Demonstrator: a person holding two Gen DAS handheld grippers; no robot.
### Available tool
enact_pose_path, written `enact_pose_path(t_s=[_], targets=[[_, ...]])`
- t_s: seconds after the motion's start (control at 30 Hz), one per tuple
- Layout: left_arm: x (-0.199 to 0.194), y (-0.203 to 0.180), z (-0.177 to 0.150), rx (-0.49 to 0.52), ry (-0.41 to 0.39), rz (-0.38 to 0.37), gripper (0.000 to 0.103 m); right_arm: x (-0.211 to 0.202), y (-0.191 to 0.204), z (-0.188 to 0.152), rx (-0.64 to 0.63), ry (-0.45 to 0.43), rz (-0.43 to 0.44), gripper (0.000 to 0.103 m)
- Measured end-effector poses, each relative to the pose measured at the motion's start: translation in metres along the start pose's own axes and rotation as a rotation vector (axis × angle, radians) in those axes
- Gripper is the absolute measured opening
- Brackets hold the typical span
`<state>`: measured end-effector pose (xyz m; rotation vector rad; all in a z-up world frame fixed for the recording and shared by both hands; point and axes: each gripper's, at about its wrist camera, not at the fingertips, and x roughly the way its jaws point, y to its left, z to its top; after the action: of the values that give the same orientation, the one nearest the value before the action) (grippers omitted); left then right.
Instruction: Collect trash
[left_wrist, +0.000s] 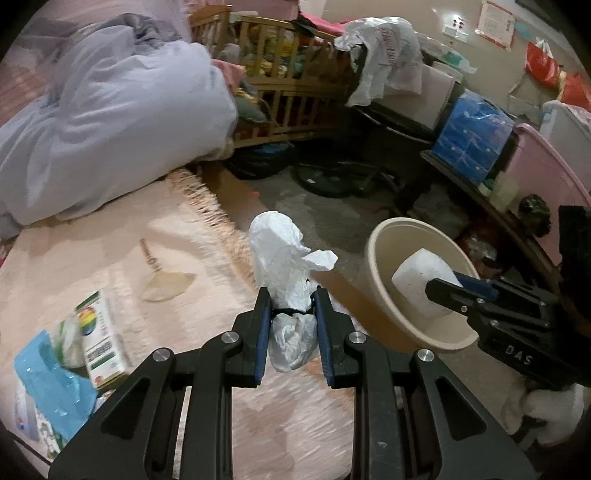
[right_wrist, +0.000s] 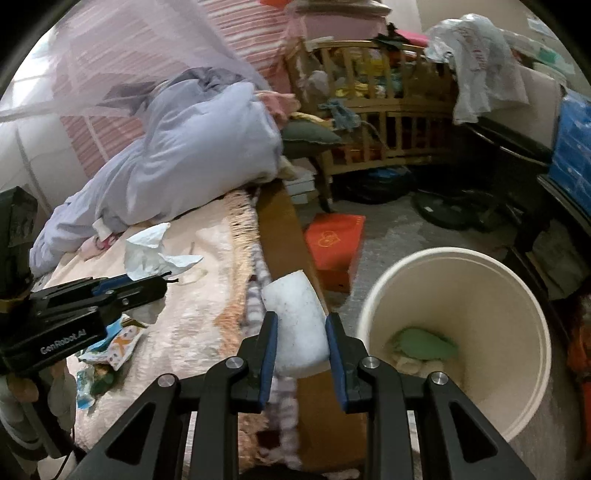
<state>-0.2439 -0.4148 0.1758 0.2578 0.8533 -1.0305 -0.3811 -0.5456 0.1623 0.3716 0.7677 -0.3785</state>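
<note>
My left gripper (left_wrist: 291, 301) is shut on a crumpled white paper wad (left_wrist: 284, 266), held over the bed's fringed edge. In the right wrist view that wad (right_wrist: 147, 251) and the left gripper (right_wrist: 162, 284) show at the left, above the pink bedspread. My right gripper (right_wrist: 301, 325) is shut on a white foam block (right_wrist: 297, 325), held over the bed's wooden side rail, just left of the cream bin (right_wrist: 532, 295). From the left wrist view the foam block (left_wrist: 424, 286) and right gripper (left_wrist: 441, 286) appear in front of the bin (left_wrist: 376, 258). Green and pale scraps lie in the bin's bottom.
On the bedspread lie a colourful carton (left_wrist: 101, 339), a blue wrapper (left_wrist: 48, 384) and a flat yellowish scrap (left_wrist: 168, 286). A lilac quilt (right_wrist: 184, 155) is heaped at the back of the bed. An orange box (right_wrist: 332, 240) sits on the floor; a wooden crib (right_wrist: 388, 122) and cluttered shelves stand behind.
</note>
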Motion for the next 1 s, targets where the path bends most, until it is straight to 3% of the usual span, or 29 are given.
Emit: enact_pose_path(t_s=[0.47,0.83,0.9,1.0], targets=[[0.05,-0.061,0.017,0.041,0.066,-0.179,0.021,-0.007,-0.081,-0.015,0.16,0.01,-0.106,0.024],[0.077,-0.097,0.026,0.059,0.09,-0.272,0.025,-0.011,-0.126,-0.024,0.251,0.015,-0.164,0.027],[0.081,-0.1,0.028,0.049,0.095,-0.298,0.032,-0.011,-0.13,-0.025,0.263,0.013,-0.179,0.03],[0.085,-0.098,0.029,0.006,0.088,-0.334,0.061,-0.012,-0.134,-0.024,0.277,0.004,-0.198,0.04]])
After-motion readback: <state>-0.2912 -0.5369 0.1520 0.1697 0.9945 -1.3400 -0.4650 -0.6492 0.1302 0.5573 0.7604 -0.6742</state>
